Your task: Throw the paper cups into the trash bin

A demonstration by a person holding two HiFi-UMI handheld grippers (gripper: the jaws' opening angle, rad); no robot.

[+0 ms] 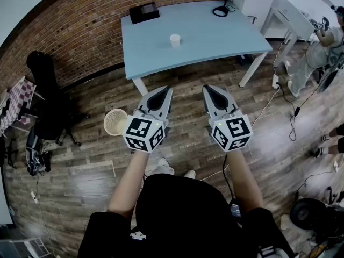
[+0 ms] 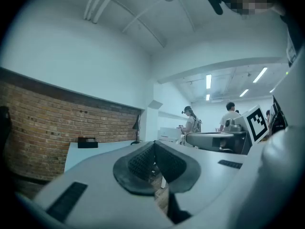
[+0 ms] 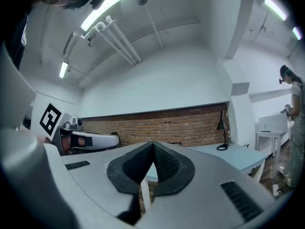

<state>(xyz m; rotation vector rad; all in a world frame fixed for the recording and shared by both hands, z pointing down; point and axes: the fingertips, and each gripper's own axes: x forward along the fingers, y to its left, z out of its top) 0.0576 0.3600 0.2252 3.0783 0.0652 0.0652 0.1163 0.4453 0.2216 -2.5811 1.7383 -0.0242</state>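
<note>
My grey left gripper point(image 1: 159, 98), in front of the pale blue table point(image 1: 226, 36), is clamped shut on nothing. The cream mesh trash bin point(image 1: 114, 121) sits off the table's near-left corner, and the white paper cup point(image 1: 174, 40) stands mid-table. The right gripper point(image 1: 215, 94) is likewise closed and empty. If I arrive with the jaws closed, I'd likely topple that light cup.

We see a white paper cup point(image 1: 174, 40), a black box point(image 1: 144, 13), a pale blue table point(image 1: 215, 36) and a red-brown brick wall point(image 1: 80, 23). Our left gripper point(image 1: 163, 92) and right gripper point(image 1: 210, 90) are light grey, with dark pads and cubes patterned in black-and-white squares. The plank floor point(image 1: 97, 165) is streaky brown and the trash bin point(image 1: 114, 121) is cream.
</note>
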